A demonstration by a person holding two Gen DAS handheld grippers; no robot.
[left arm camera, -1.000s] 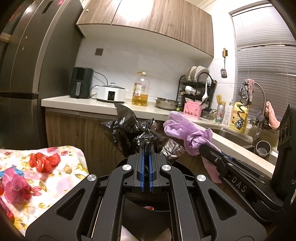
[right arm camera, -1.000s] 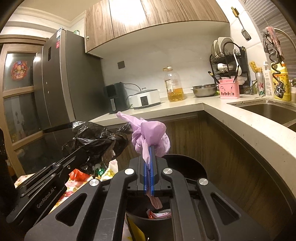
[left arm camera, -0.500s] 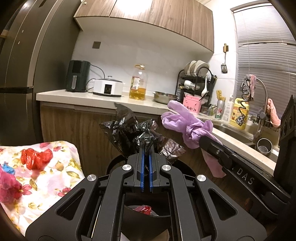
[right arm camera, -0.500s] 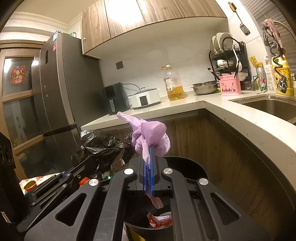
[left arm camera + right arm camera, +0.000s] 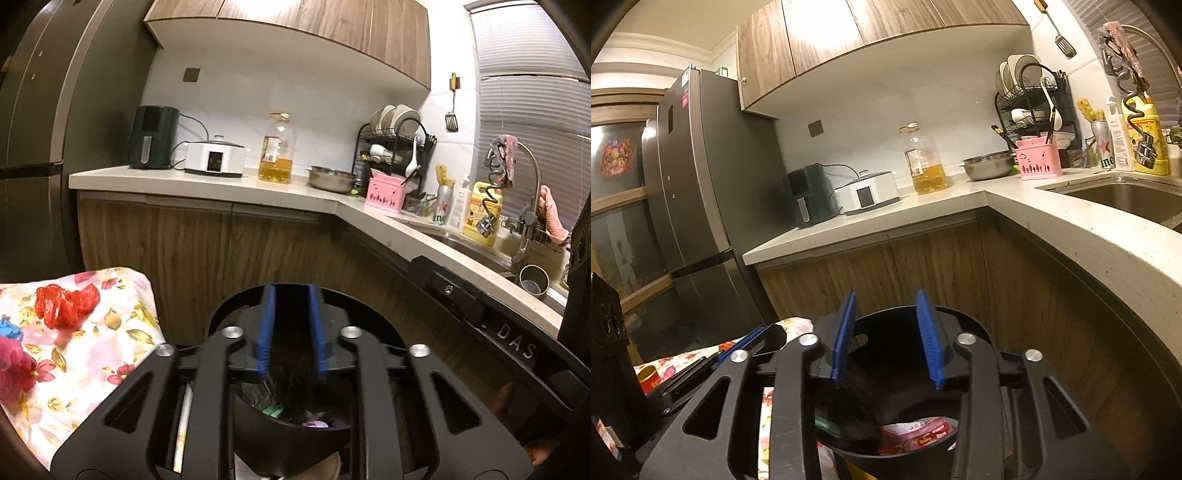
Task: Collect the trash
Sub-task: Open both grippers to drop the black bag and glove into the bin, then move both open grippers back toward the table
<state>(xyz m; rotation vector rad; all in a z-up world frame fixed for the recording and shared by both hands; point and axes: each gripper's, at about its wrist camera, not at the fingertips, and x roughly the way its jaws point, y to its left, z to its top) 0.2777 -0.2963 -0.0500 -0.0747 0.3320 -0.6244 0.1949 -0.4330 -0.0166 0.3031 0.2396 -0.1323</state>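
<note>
Both claws over the black bin

We see the left claw and right claw opening, nothing between their pads; trash lies in the bin directly below them.

Black bin on floor holds red wrappers

Left gripper: black plastic frame with triangular cutouts, blue ribbed pads, four silver screws in a row just behind the pads. Right gripper: same build, blue pads, same four screws. From the left camera, white "DAS" lettering shows on the right gripper's side, behind a small screw.
</note>
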